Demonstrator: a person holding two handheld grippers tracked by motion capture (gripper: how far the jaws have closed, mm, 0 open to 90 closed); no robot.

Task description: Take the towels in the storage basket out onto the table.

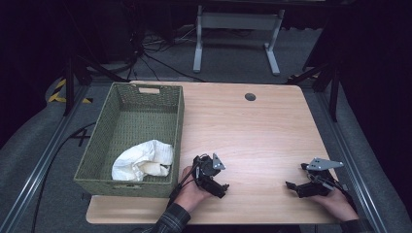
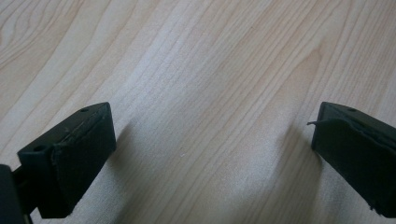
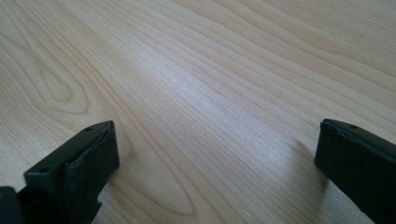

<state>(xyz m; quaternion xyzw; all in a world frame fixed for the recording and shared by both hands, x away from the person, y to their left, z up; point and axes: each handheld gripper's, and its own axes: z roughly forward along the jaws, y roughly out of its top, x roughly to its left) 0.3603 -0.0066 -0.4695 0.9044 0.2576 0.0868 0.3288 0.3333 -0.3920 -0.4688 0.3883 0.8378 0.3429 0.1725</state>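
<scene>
My left gripper (image 1: 218,183) rests low on the wooden table (image 1: 252,131) near its front edge, just right of the basket, held by a hand in a plaid sleeve. In the left gripper view its jaws stand wide apart, open (image 2: 212,140), with bare wood between them. My right gripper (image 1: 296,177) sits near the front right corner, jaws pointing left. In the right gripper view it is open (image 3: 217,149) over bare wood grain. A white crumpled cloth (image 1: 143,160) lies in the near end of a green woven basket (image 1: 180,126) at the table's left.
A round cable hole (image 1: 250,96) sits at the back middle of the table. Beyond the table stands a white desk frame (image 1: 238,29), with cables on the grey floor. Metal rails run along both sides of the table.
</scene>
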